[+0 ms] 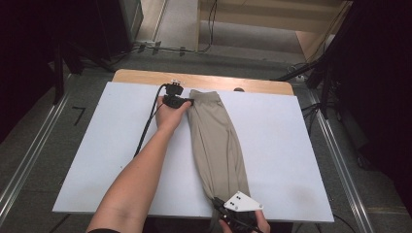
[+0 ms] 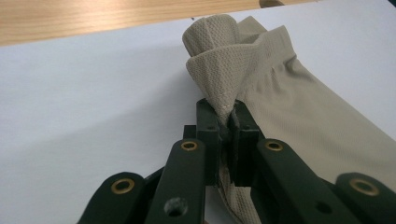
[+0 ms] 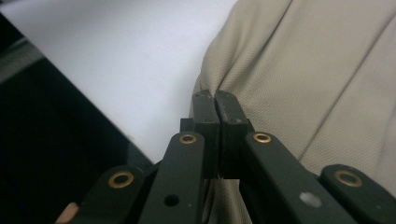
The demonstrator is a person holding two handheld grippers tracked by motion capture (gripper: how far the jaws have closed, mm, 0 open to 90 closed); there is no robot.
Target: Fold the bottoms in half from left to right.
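a long beige knitted garment (image 1: 217, 141), folded lengthwise, lies down the middle of the frame on the white counter (image 1: 286, 145), waistband at the upper centre. the left tool (image 2: 226, 122) is clamped on a waistband corner, which folds up into a cone. the right tool (image 3: 215, 112) pinches the fabric at the lower edge. no readable writing shows on the garment; a dark mark like a "7" (image 1: 79, 115) sits on the floor at left.
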